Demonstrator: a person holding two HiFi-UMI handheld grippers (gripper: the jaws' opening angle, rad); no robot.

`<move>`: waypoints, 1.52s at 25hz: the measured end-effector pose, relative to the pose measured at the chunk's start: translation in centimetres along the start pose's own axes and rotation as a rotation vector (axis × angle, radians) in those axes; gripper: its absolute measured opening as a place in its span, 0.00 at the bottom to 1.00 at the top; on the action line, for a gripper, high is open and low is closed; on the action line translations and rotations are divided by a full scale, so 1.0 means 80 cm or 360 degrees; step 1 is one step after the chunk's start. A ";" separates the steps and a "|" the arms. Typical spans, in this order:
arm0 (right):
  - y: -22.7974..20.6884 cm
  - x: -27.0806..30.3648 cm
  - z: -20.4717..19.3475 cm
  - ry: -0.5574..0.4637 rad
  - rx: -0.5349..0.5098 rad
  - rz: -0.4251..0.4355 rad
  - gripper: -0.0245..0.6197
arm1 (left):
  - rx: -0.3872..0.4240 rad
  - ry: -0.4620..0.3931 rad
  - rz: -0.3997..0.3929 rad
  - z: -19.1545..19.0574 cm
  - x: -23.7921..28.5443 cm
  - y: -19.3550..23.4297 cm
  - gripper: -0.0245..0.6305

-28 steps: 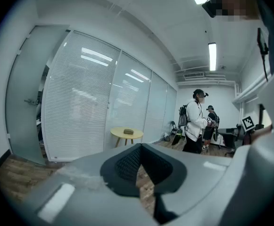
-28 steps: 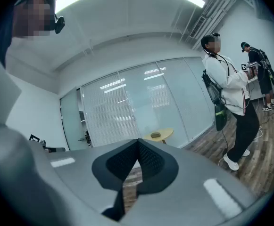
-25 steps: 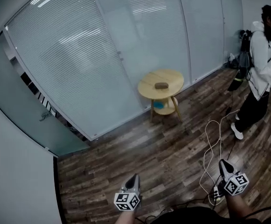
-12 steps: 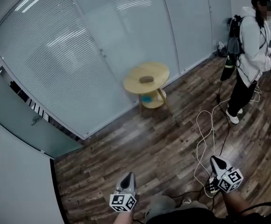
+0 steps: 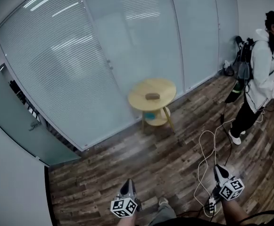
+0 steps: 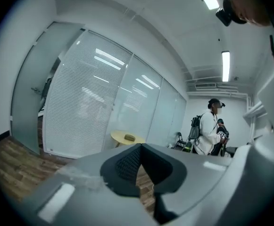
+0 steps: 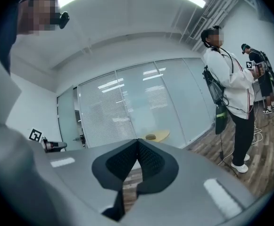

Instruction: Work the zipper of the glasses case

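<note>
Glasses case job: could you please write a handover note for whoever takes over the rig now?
Left gripper: shut, empty. Right gripper: shut, empty. Both far from the table.
Small brown oval glasses case: lying on the round yellow wooden side table by the glass wall.
Done: nothing; case not yet reached.
Left: walk to the table, hold the case, work its zipper. Mind the white cable on the floor.
</note>
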State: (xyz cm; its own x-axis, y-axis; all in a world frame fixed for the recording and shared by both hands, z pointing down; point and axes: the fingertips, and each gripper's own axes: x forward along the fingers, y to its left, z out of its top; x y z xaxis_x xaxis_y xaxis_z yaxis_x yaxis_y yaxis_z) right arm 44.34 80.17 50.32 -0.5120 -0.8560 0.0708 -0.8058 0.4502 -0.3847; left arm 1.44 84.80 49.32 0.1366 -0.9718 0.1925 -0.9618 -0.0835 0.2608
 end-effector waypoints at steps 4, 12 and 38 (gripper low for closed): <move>0.010 0.072 0.027 -0.0041 -0.0033 0.0010 0.05 | 0.0158 -0.0044 -0.0262 0.044 0.086 -0.002 0.04; 0.039 0.179 0.020 -0.0015 -0.0049 -0.0056 0.05 | 0.0376 -0.0112 -0.0322 0.103 0.185 0.085 0.04; -0.062 0.615 0.100 0.0039 -0.0065 0.0306 0.05 | 0.0271 0.0089 -0.0138 0.169 0.499 0.208 0.04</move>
State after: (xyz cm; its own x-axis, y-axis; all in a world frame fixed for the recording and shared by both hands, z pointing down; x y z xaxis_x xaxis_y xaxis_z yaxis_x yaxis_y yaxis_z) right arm 25.52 33.83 48.37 -0.6643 -0.7472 0.0219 -0.7036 0.6151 -0.3559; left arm -12.33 41.62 48.53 0.2290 -0.9459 0.2300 -0.9715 -0.2070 0.1158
